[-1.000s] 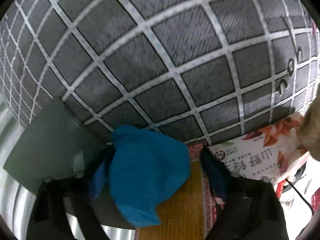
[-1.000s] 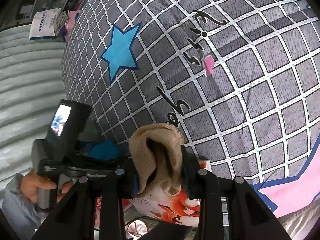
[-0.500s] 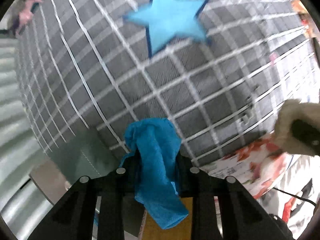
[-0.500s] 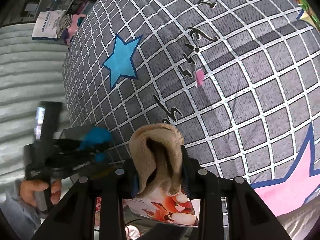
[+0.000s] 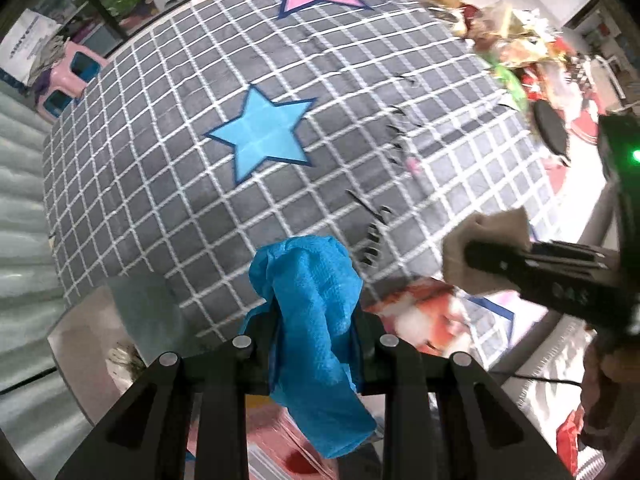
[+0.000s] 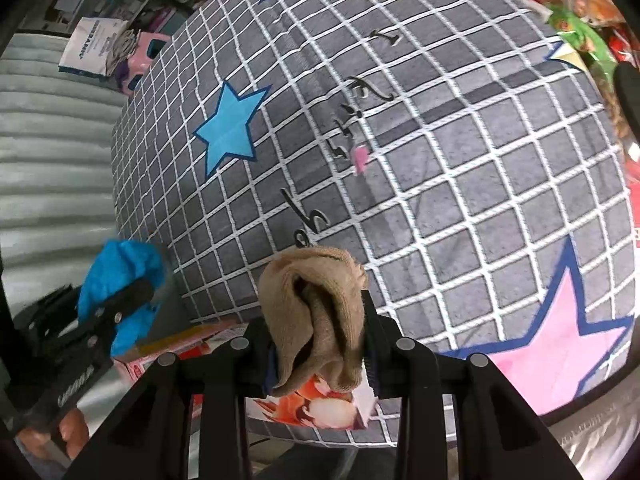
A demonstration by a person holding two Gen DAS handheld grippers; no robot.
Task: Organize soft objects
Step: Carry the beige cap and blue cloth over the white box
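Left wrist view – left tool (image 5: pixel 316 330) pinching blue cloth (image 5: pixel 316 320); right tool (image 6: pixel 318 340) pinching tan sock (image 6: pixel 316 312).

Black left gripper (image 5: pixel 316 340) arms, silver round screws.

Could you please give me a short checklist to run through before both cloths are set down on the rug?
1. Left gripper shut on the blue cloth: ok.
2. Right gripper shut on the tan cloth: ok.
3. The two grippers apart, not touching: ok.
4. Blue cloth's loose tail hanging free below the fingers: ok.
5. Open patch of checked rug ahead: ok.
6. Small pink scrap on the rug out of the way: cannot tell.
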